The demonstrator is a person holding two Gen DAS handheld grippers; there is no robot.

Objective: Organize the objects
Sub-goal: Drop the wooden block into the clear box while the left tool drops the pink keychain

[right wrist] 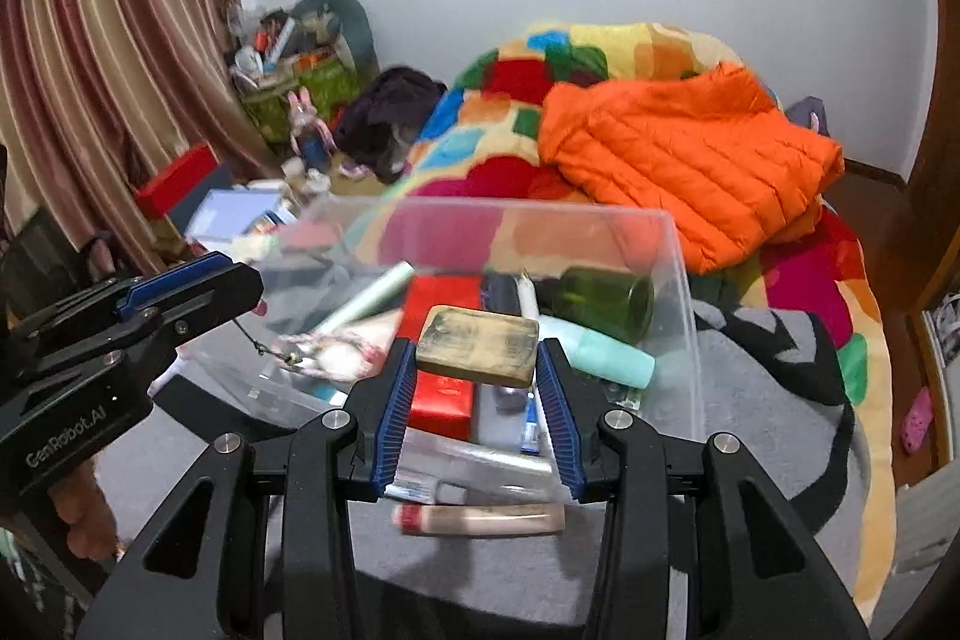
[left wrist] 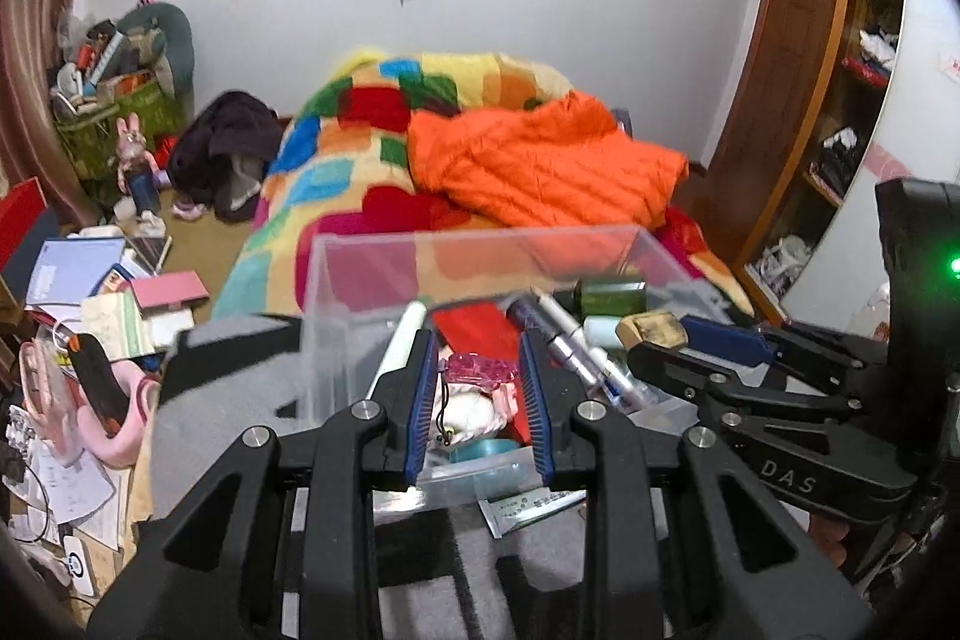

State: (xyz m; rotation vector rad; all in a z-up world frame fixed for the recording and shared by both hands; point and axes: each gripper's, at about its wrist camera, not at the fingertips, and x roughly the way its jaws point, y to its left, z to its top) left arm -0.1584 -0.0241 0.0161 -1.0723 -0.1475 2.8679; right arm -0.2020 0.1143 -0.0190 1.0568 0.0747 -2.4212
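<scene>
Presently, working left to right: the left gripper (left wrist: pixel 477 388) hangs over the near left part of the clear plastic bin (right wrist: pixel 681 280), its jaws moderately apart. A pink faceted charm (left wrist: pixel 480 369) with a thin cord lies between the blue pads, but whether the pads press it or it merely hangs there cannot be told.

The bin sits on a grey blanket (right wrist: pixel 750 400) at the foot of the bed. Inside it: a pale tube (right wrist: pixel 366 301) slanting toward the left wall, a red box (right wrist: pixel 447 298) in the middle, a silver pen (left wrist: pixel 570 340), a mint-green bottle (right wrist: pixel 606 355) and a dark green glass jar (right wrist: pixel 606 301) lying on its side at the far right. A beige tube (right wrist: pixel 480 519) lies on the blanket outside the near wall.

The right gripper (right wrist: pixel 477 370) is clamped on a tan rectangular block (right wrist: pixel 477 346), scuffed dark on top, held above the bin's right-centre. The block's long axis runs crosswise between the pads, roughly parallel to the near wall.

Judgement: the block sits directly over the contents, so placing it turns on a straight descent. The right hand is the nearer one; the open spot appears to be beside the red box.
</scene>
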